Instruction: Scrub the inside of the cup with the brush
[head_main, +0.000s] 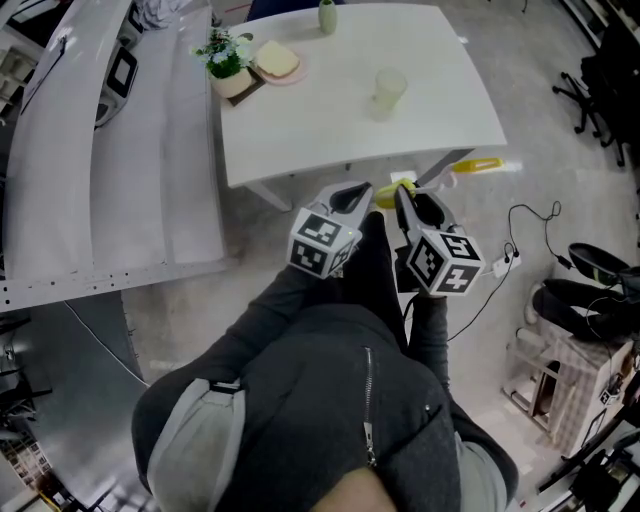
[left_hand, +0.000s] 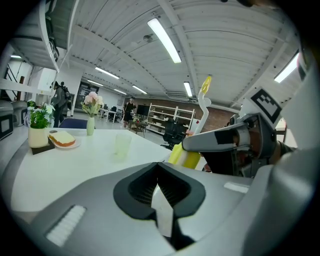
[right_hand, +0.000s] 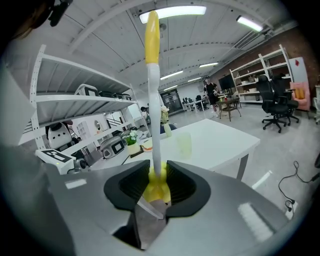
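Observation:
A pale translucent cup (head_main: 388, 92) stands upright on the white table (head_main: 300, 130), toward its right side; it also shows in the left gripper view (left_hand: 122, 145) and the right gripper view (right_hand: 183, 145). My right gripper (right_hand: 158, 187) is shut on the yellow end of a brush (right_hand: 155, 125), whose white handle rises to a yellow tip. In the head view the brush (head_main: 470, 167) lies past the table's front edge. My left gripper (left_hand: 161, 192) is shut with nothing in it. Both grippers, left (head_main: 358, 195) and right (head_main: 410, 200), hang side by side just short of the table, well apart from the cup.
On the table's far left sit a potted plant (head_main: 226, 65) and a plate with bread (head_main: 278, 62); a small green vase (head_main: 327, 15) stands at the back. A white shelf unit (head_main: 100, 150) runs along the left. Cables and a power strip (head_main: 505, 262) lie on the floor at right.

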